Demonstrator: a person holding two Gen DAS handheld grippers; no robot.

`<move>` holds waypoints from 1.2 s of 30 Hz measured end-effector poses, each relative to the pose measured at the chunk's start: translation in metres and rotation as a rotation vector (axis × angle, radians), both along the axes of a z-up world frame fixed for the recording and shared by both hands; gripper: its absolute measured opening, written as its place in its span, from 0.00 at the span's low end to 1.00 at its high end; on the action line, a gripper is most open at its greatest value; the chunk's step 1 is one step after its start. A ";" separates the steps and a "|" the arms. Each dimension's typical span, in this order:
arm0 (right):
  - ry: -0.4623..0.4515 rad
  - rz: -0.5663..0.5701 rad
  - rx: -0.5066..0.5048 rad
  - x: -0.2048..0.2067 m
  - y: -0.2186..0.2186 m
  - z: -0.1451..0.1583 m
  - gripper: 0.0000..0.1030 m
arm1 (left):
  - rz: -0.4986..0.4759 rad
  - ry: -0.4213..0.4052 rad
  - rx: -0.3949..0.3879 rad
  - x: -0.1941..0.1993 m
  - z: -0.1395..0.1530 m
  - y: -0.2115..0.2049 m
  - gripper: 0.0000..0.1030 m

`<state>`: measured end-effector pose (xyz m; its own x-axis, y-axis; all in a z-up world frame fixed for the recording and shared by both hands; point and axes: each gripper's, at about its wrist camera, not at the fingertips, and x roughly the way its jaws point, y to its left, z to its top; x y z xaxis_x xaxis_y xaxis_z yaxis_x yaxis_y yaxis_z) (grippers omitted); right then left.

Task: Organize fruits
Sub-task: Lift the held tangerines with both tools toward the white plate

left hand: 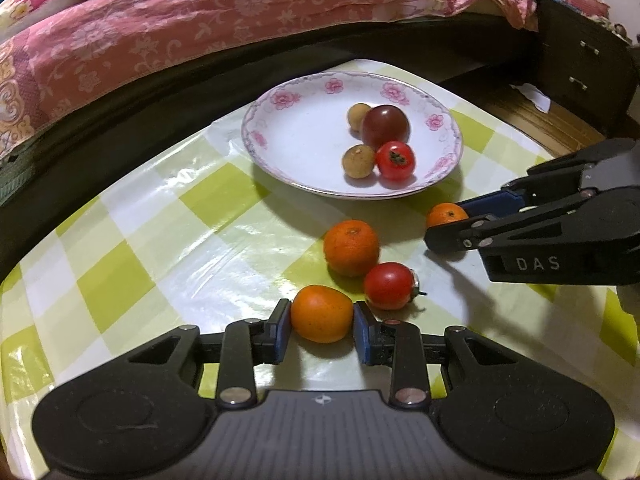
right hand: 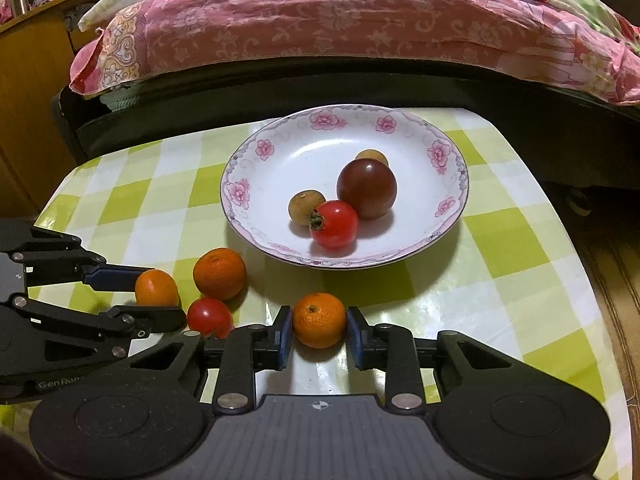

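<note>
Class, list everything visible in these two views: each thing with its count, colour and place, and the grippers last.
plate: one, white with pink flowers, on the tablecloth.
tomatoes on plate: two, one red, one dark.
longans: two, tan, on the plate.
free orange: one, on the cloth.
loose tomato: one, red, beside it.
tablecloth: green and white checks.
bedding: pink, behind.
left gripper: shut on an orange.
right gripper: shut on another orange.

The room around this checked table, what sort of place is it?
Most likely a bedroom at home: a bed with a pink floral quilt stands right behind the green-and-white checked table, which bears a flower-rimmed white china plate of fruit.
</note>
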<state>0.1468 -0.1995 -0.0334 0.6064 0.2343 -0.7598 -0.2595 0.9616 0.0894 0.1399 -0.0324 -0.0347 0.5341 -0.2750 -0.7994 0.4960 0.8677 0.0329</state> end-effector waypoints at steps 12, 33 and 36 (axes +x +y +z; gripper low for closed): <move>0.043 0.030 0.008 -0.016 -0.004 0.002 0.23 | -0.016 0.018 0.009 -0.010 0.002 0.002 0.38; 0.011 0.046 0.067 -0.027 -0.001 0.024 0.23 | -0.041 -0.041 -0.030 -0.009 0.027 -0.019 0.38; -0.005 0.038 0.069 -0.025 0.000 0.028 0.24 | -0.033 -0.056 -0.038 -0.004 0.031 -0.021 0.38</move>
<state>0.1215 -0.2000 -0.0049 0.6001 0.3094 -0.7377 -0.2965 0.9425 0.1541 0.1356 -0.0538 -0.0034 0.5675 -0.3227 -0.7575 0.5231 0.8518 0.0290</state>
